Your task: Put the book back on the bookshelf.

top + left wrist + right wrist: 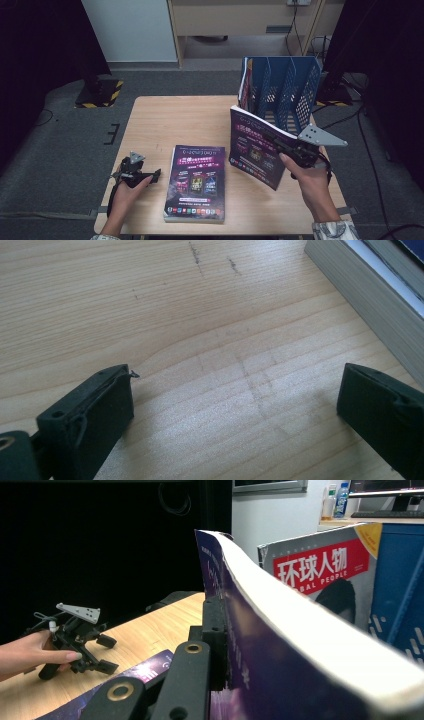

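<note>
My right gripper (278, 143) is shut on a thick purple magazine (253, 150), holding it up off the table, tilted, just in front of the blue file rack (285, 87). In the right gripper view its black jaw presses the purple cover (260, 680) at my right gripper (222, 630). A magazine with a red title band (320, 565) stands in the rack's leftmost slot (245, 80). A second purple magazine (196, 182) lies flat at the table's front centre. My left gripper (154, 174) rests on the table left of it, open (235, 385), with bare wood between the jaws.
The wooden table (165, 120) has bare wood at its back left. The flat magazine's page edge (370, 295) runs close by my left gripper. The rack's other slots (300, 85) stand on the back right. My left gripper (107, 654) and its hand sit far off across the table.
</note>
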